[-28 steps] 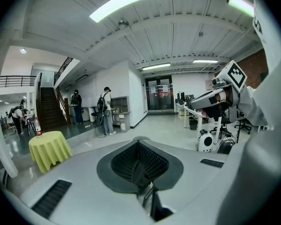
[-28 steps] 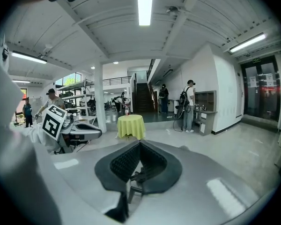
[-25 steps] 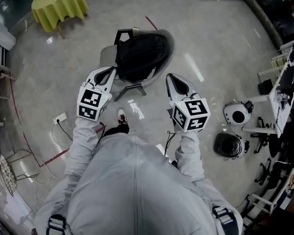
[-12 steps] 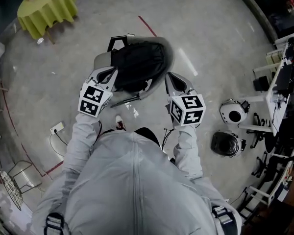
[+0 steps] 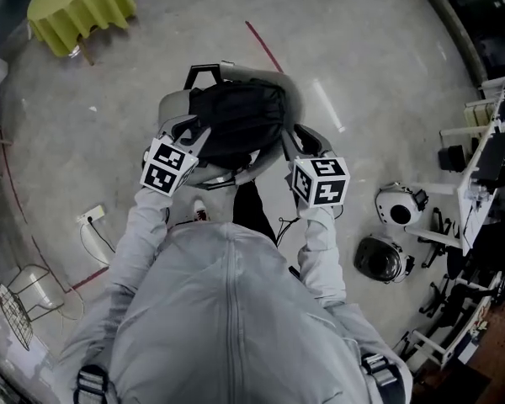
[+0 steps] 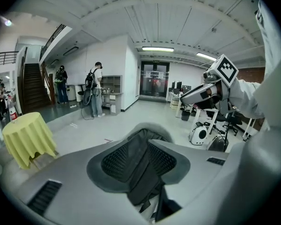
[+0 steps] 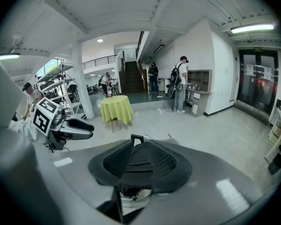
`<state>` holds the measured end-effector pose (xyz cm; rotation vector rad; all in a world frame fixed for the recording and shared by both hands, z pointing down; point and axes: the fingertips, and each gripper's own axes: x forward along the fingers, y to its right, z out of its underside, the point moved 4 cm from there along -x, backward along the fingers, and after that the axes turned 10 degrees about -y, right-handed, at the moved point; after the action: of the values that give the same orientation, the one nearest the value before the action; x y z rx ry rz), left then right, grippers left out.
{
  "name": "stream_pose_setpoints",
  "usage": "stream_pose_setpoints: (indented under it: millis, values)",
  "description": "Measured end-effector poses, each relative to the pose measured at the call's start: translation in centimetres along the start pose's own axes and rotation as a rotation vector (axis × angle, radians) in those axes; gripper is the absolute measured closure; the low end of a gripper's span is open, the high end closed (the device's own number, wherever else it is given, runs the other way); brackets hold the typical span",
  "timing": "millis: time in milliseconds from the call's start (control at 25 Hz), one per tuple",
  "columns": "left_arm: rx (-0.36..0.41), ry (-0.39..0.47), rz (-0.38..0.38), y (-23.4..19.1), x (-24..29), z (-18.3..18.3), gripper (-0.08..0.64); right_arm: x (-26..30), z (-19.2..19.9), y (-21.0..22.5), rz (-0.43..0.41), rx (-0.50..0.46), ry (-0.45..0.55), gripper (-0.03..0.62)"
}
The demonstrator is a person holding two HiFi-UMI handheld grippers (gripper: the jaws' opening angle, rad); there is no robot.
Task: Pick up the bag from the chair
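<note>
A black backpack (image 5: 236, 116) sits on a grey chair (image 5: 173, 104) in front of me. My left gripper (image 5: 190, 130) is at the bag's left edge and my right gripper (image 5: 298, 135) at its right edge. Both jaws have just been opening and stand parted. In the left gripper view the bag's dark fabric (image 6: 143, 189) fills the gap between the pads, and the right gripper (image 6: 191, 95) shows beyond. In the right gripper view the bag's top handle (image 7: 137, 138) rises above the gap, with the left gripper (image 7: 83, 128) at the left. No pad presses on the bag.
A round table with a yellow cloth (image 5: 80, 7) stands at the far left. A white helmet (image 5: 398, 206) and a black one (image 5: 379, 259) lie on the floor at the right, near desks with equipment (image 5: 488, 158). A power strip (image 5: 91, 215) lies at the left.
I have stepped closer to the chair. Both grippers have moved forward and down, from in front of the bag to its two sides.
</note>
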<state>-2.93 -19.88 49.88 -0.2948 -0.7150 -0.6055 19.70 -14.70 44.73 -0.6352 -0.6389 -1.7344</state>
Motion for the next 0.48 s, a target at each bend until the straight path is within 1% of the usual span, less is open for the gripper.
stream_pose_setpoints:
  millis: [160,280,400,480]
  values:
    - [-0.055,-0.045,-0.001,-1.7,4.2,0.6,0.416,4.9,-0.6,2.6,-0.044,-0.013,-0.088,0.413]
    - [-0.089,-0.091,0.004,-3.2,7.5,1.3,0.405,8.6,-0.8,4.4,-0.065,-0.022,-0.149,0.389]
    - [-0.124,-0.139,0.021,-4.0,10.2,2.2,0.399,12.2,0.7,5.7,-0.098,-0.022,-0.248,0.373]
    - [-0.124,-0.153,0.034,-4.4,12.4,1.8,0.394,14.5,1.6,6.9,-0.123,-0.005,-0.304,0.354]
